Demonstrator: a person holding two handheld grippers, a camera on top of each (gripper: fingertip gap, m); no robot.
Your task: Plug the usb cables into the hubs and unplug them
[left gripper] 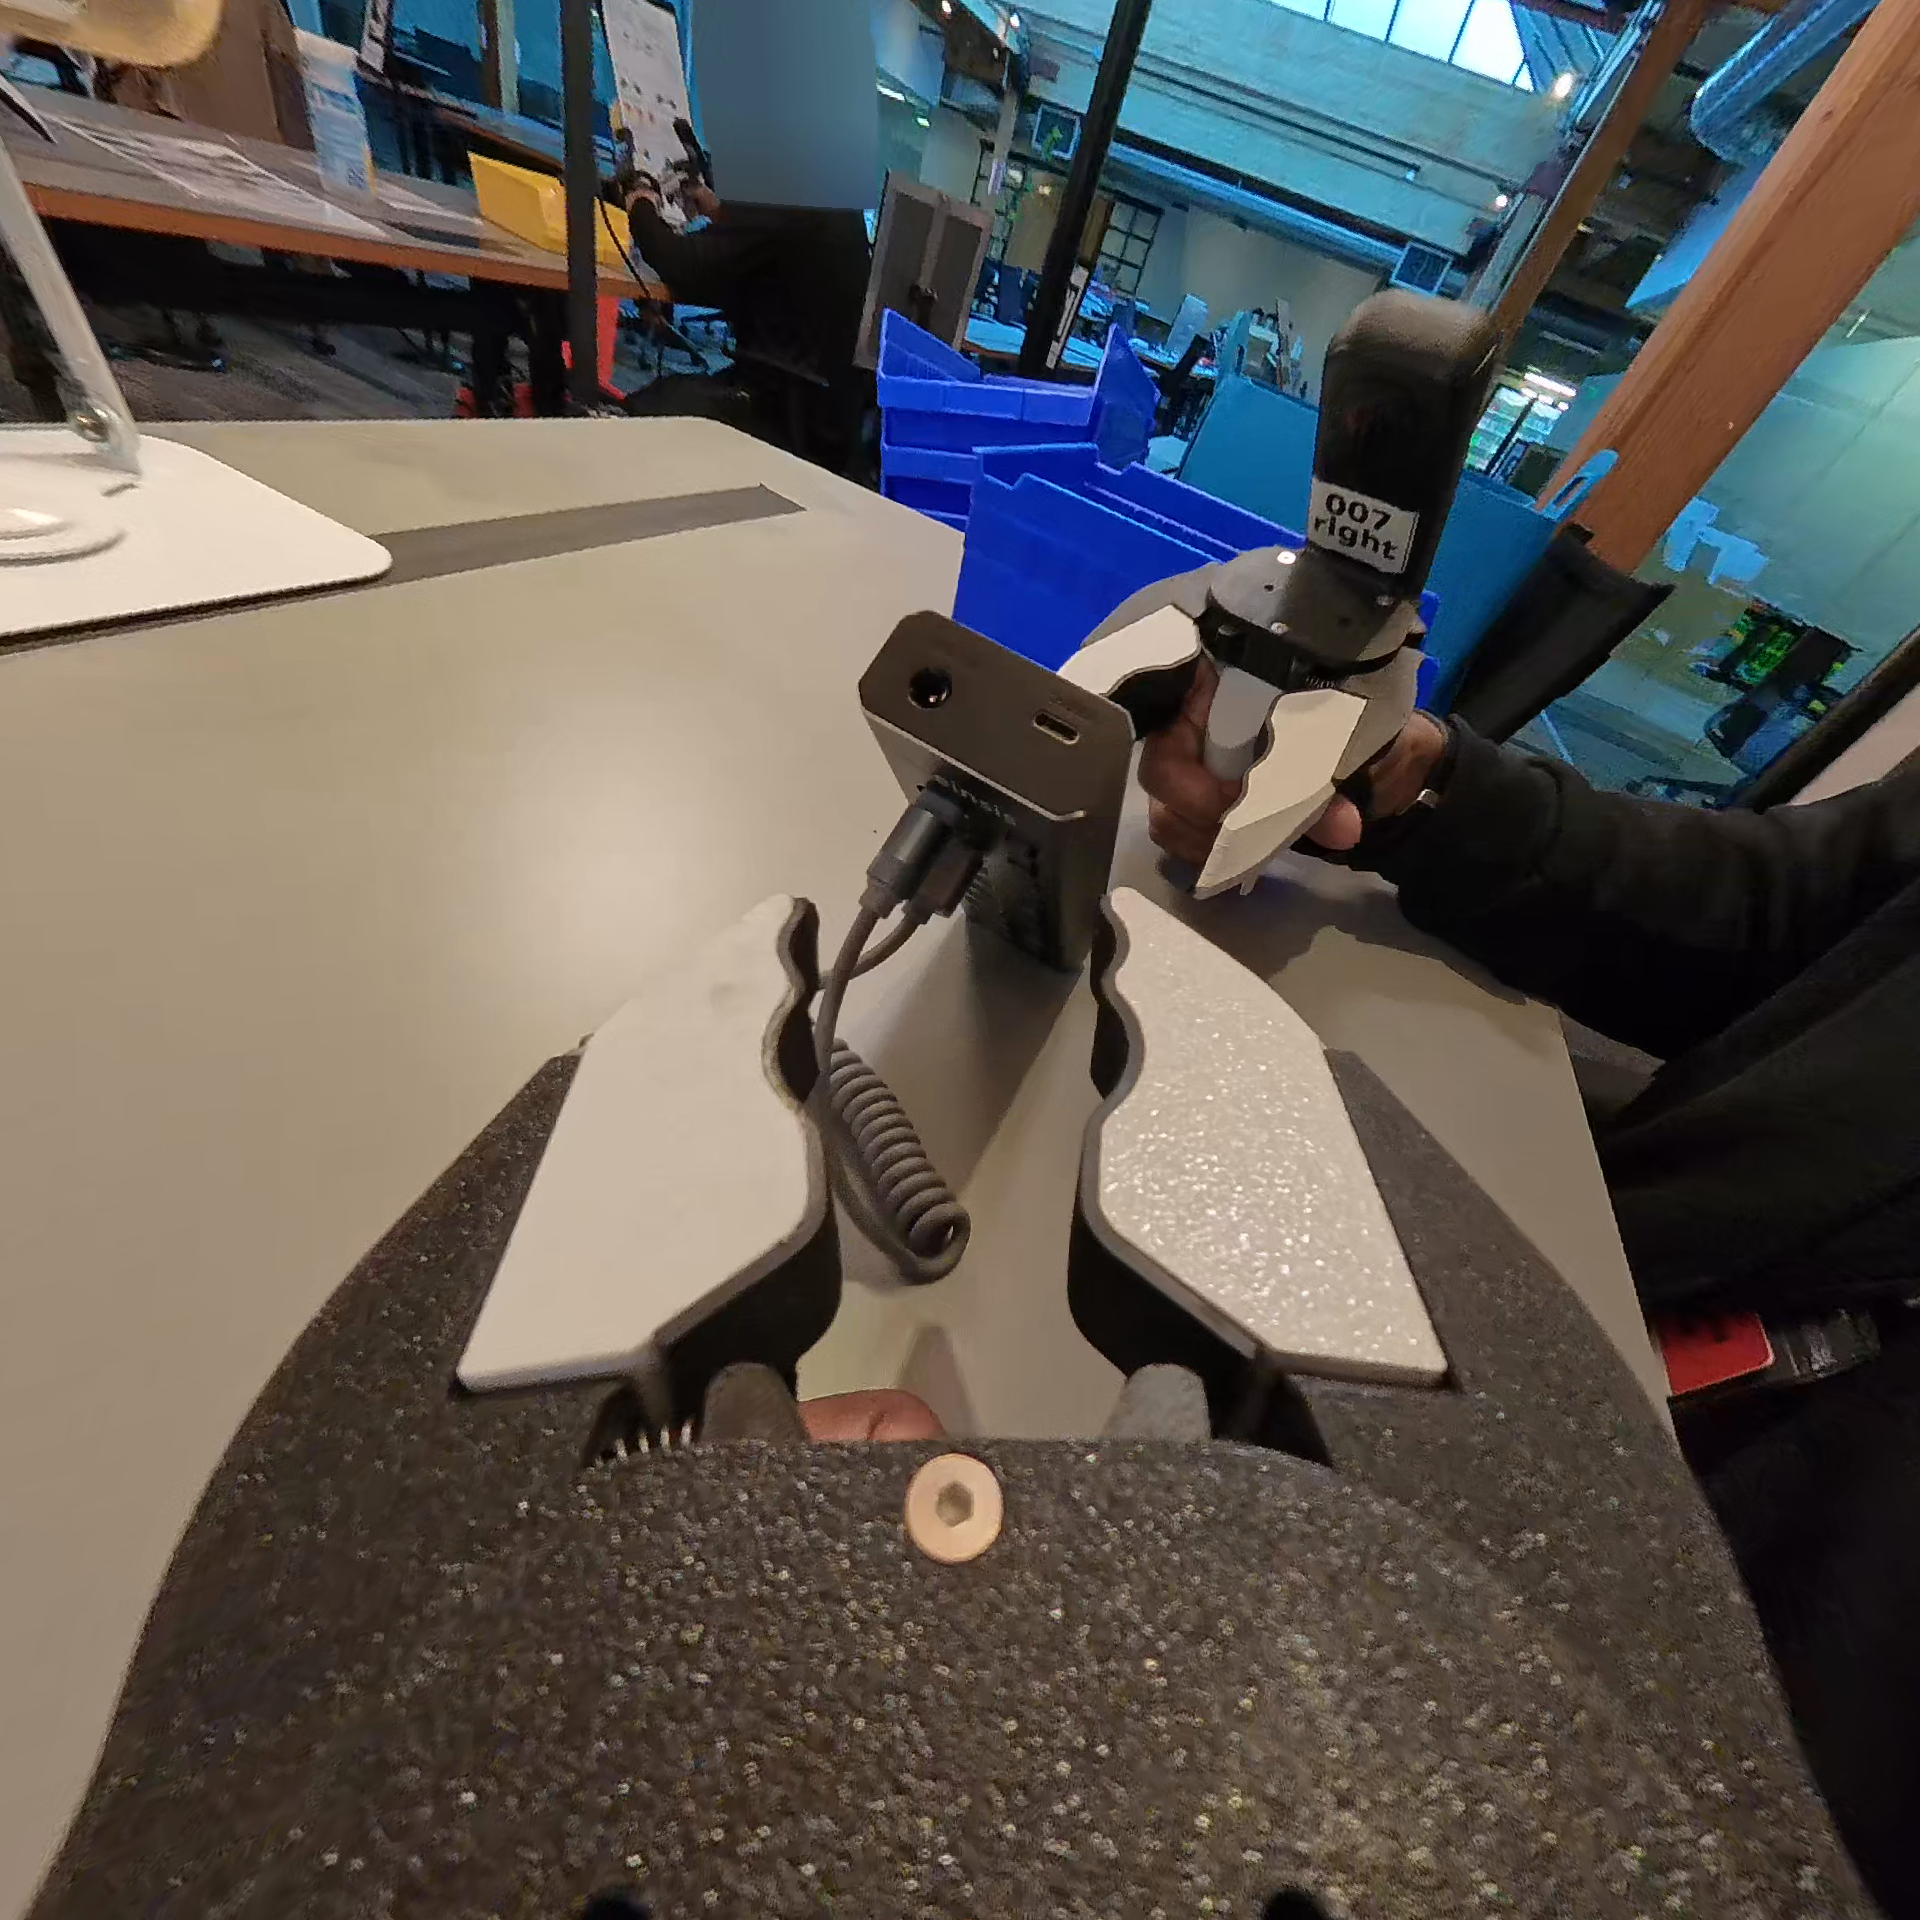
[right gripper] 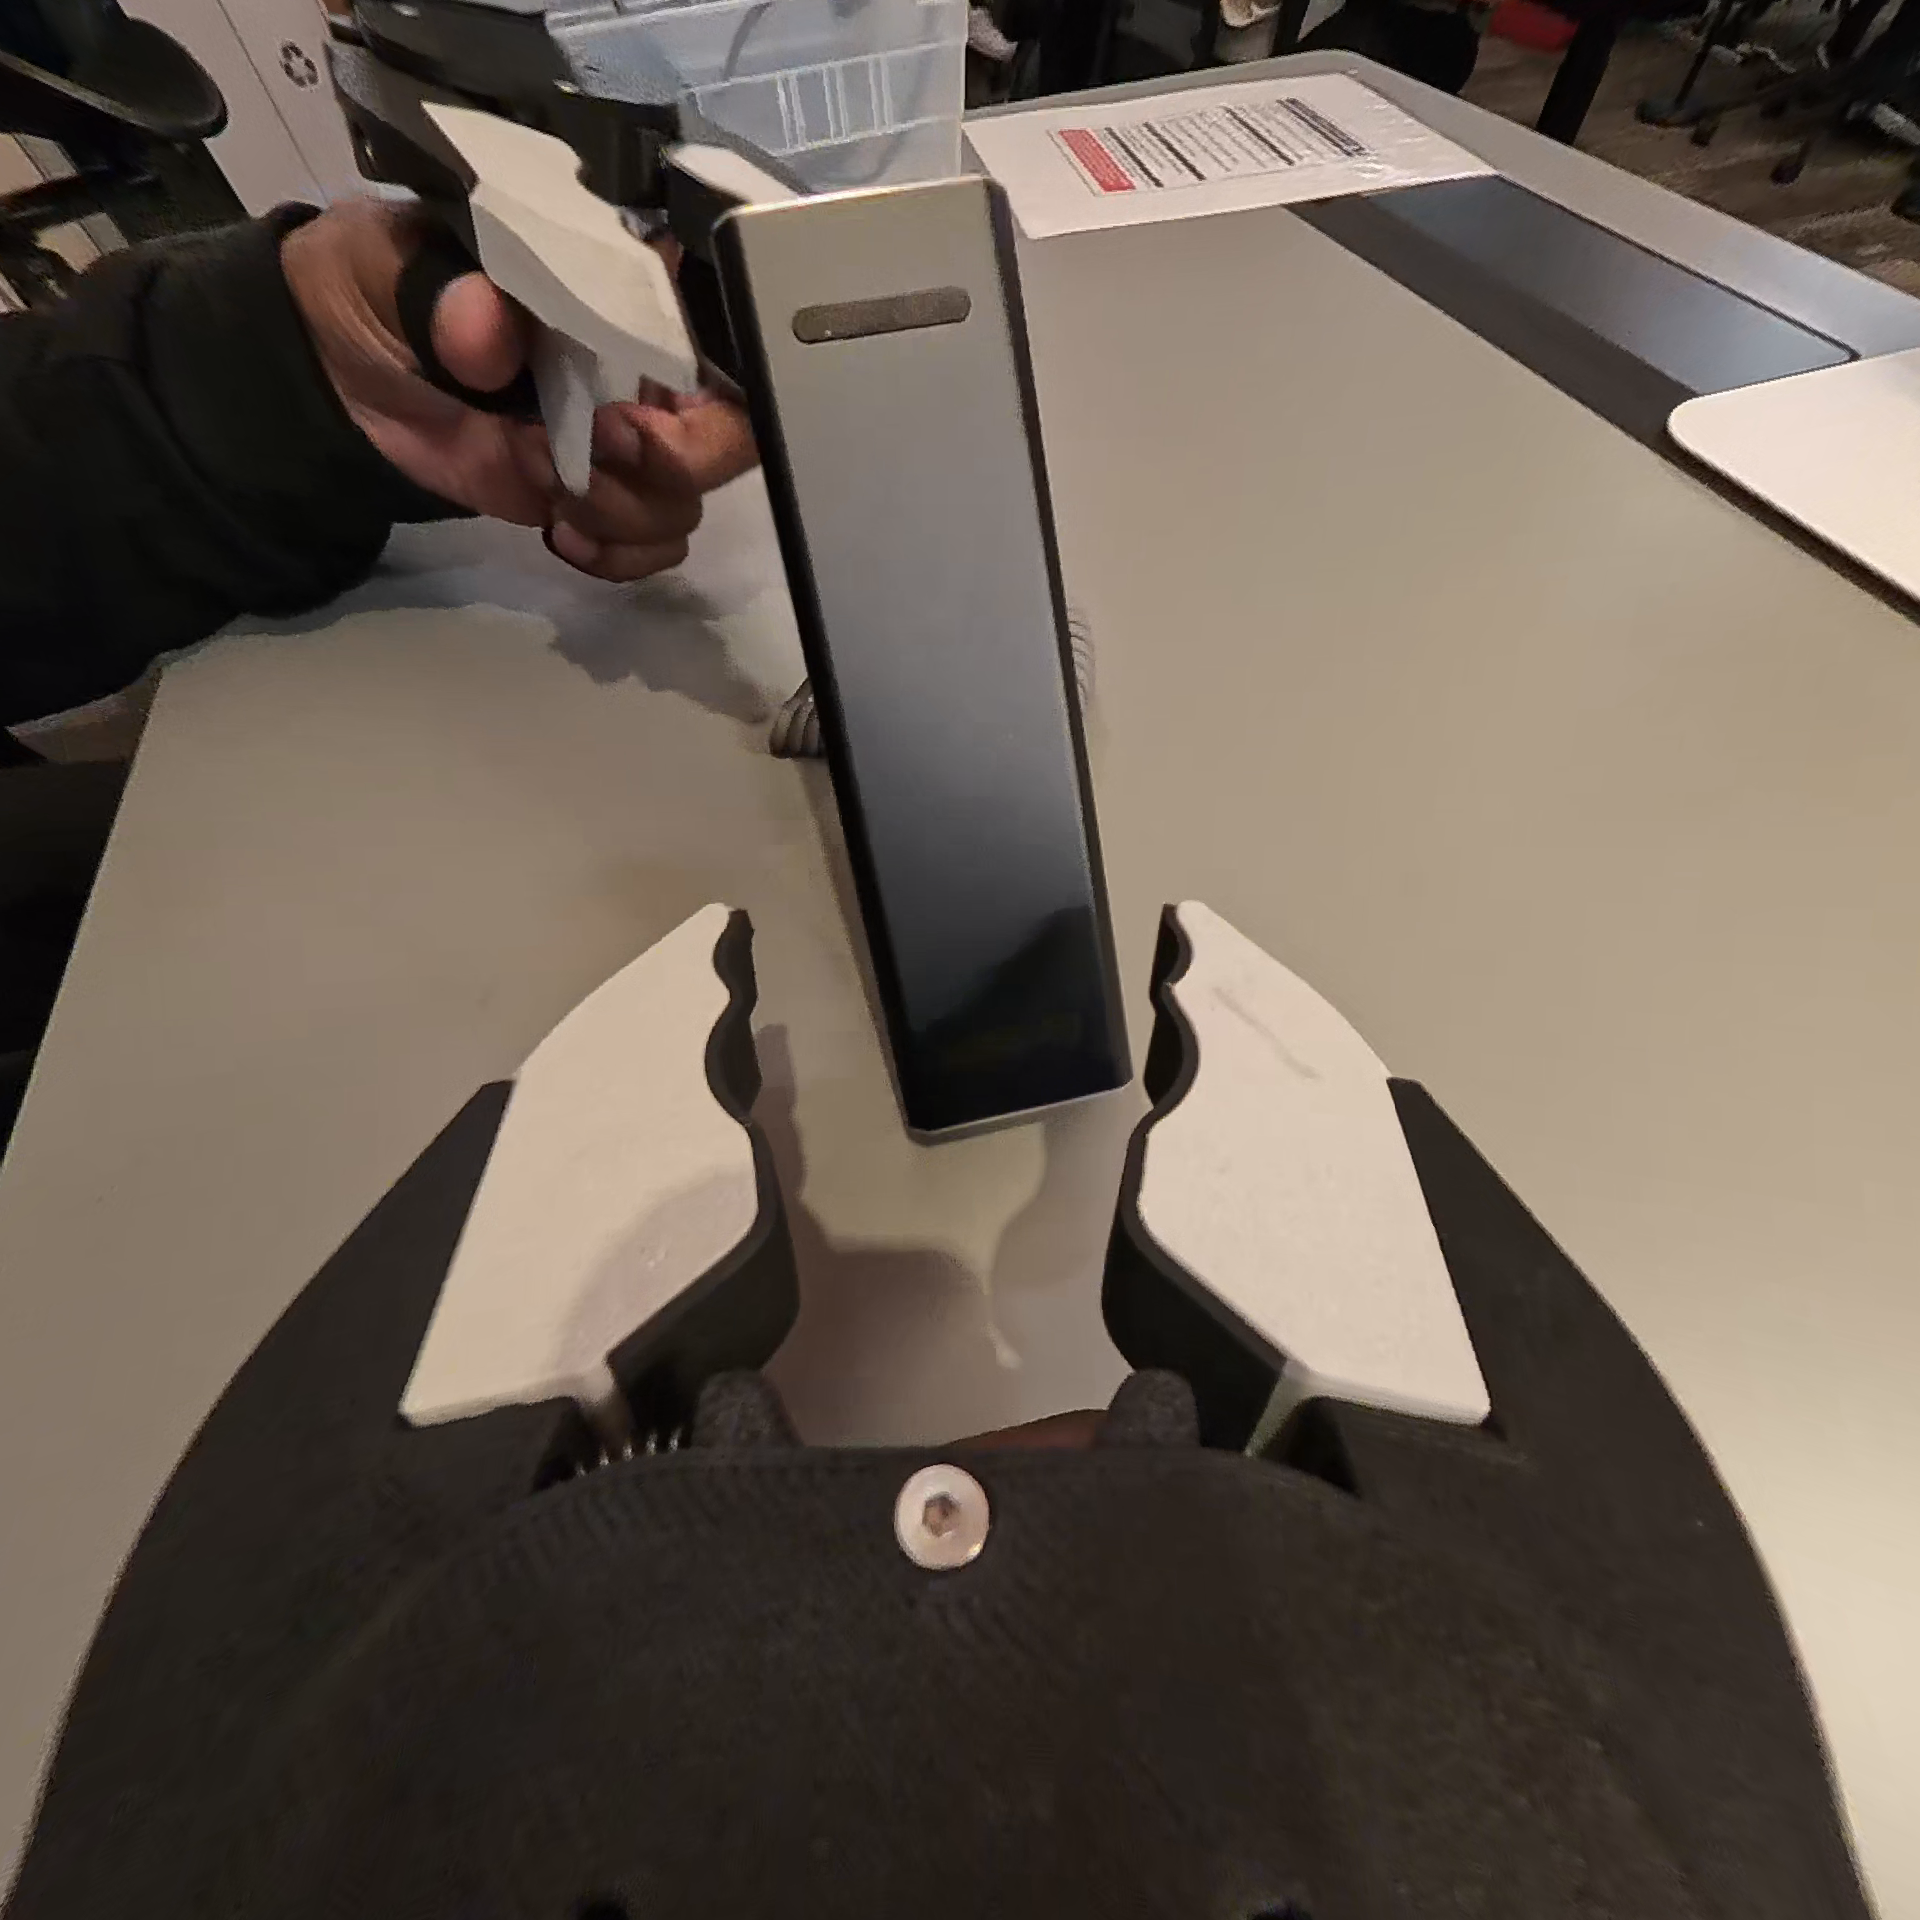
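White label on right gripper (left gripper: 1226,831) handle; faint marking on hub (left gripper: 997,790); printed sheet (right gripper: 1216,145) on table

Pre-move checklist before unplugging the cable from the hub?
1. Cable seated in hub: ok. The coiled cable has its plug in the hub's side.
2. Left gripper open for the plug: ok, jaws apart either side of the cable.
3. Right gripper bracing the hub: not ok, jaws apart around its near end, not clamped.
4. Hub resting firmly on the table: cannot tell; it stands tilted.
5. Second plug beside the first: cannot tell, the connectors overlap.
6. Coil free of the fingers: ok, it lies between them.
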